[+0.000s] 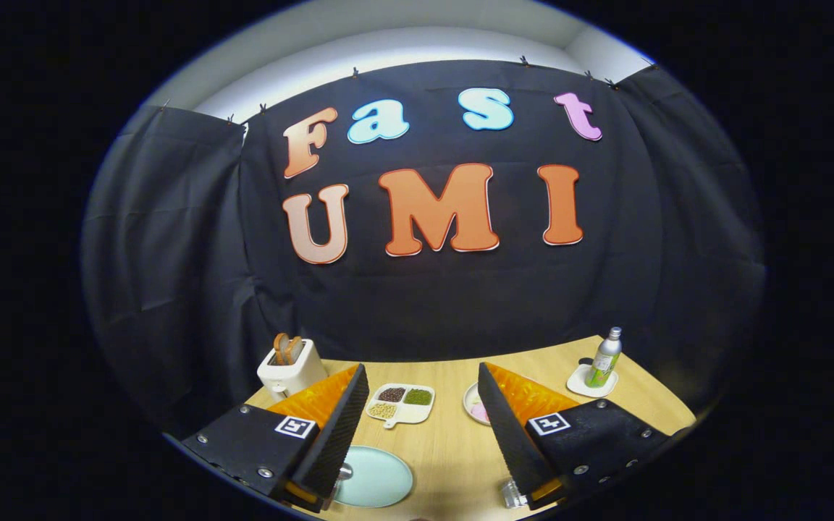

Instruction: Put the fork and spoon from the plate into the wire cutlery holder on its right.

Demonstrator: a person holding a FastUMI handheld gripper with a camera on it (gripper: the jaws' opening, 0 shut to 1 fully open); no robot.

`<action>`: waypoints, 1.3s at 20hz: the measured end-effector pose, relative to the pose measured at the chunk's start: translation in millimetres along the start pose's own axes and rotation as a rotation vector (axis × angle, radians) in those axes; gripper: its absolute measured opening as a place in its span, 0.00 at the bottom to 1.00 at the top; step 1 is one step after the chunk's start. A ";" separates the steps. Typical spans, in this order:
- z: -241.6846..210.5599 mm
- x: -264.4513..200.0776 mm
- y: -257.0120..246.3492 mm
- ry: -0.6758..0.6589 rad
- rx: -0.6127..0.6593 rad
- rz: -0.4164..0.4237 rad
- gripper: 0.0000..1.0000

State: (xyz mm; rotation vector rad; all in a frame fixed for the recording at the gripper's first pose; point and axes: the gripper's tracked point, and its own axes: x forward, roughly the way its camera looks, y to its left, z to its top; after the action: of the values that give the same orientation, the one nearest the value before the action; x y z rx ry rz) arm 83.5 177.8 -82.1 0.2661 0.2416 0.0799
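My gripper (422, 370) is open and held above the wooden table (453, 441), with nothing between its fingers. A pale blue plate (381, 479) lies low between them, close to the left finger (337, 434), which covers its left rim. A small shiny metal piece (345, 472) shows at that rim; I cannot tell whether it is the fork or the spoon. Another bit of shiny metal (512, 495) pokes out beside the base of the right finger, possibly the wire holder, mostly hidden.
Beyond the fingers a white divided dish (400, 403) holds beans and grains. A white toaster (290, 365) with bread stands at the far left. A small plate (474, 407) peeks past the right finger. A metal bottle (604, 357) stands on a white coaster at far right.
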 end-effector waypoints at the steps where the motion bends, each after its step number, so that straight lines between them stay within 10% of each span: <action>1: -2.2 2.4 13.2 0.000 -0.007 0.018 0.91; 10: -117.8 27.3 98.4 0.333 -0.089 0.172 0.91; 26: -303.2 1.8 123.1 1.003 -0.199 0.175 0.89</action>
State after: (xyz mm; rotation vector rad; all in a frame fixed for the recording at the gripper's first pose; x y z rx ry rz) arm 4.6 372.4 -333.2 0.0268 1.1999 0.4095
